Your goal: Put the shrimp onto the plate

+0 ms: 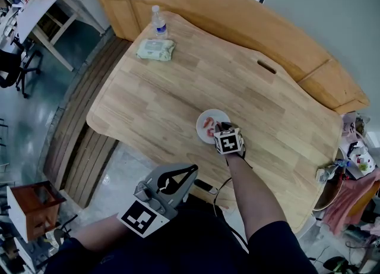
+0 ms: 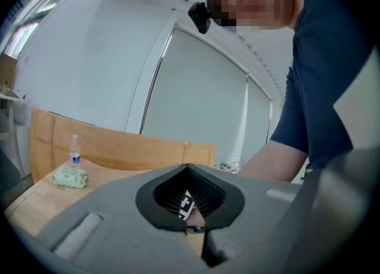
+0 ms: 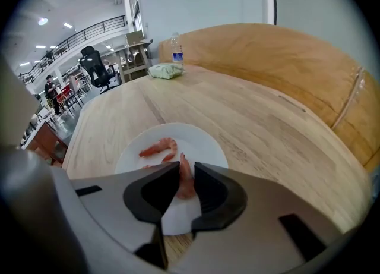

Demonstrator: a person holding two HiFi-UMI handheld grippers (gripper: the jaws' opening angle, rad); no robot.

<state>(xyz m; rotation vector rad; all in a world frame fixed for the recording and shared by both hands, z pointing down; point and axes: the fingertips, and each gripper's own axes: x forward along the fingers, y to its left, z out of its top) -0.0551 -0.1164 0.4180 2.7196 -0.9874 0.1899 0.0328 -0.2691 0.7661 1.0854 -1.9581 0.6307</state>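
Note:
A white plate (image 1: 221,116) (image 3: 208,148) sits near the front edge of the wooden table (image 1: 178,88). One pink shrimp (image 3: 158,147) lies on its left part. A second shrimp (image 3: 185,179) lies on the plate between the jaws of my right gripper (image 3: 186,175) (image 1: 218,128). A sliver of plate shows beside this shrimp, so the pads do not press on it and the gripper is open. My left gripper (image 1: 191,170) (image 2: 199,231) hangs off the table by the person's lap, shut and empty.
A water bottle (image 1: 158,22) and a pack of wipes (image 1: 156,49) stand at the table's far left corner. A curved wooden board (image 1: 249,23) rises behind the table. Clutter (image 1: 356,160) lies at the right, and a brown box (image 1: 32,204) is on the floor.

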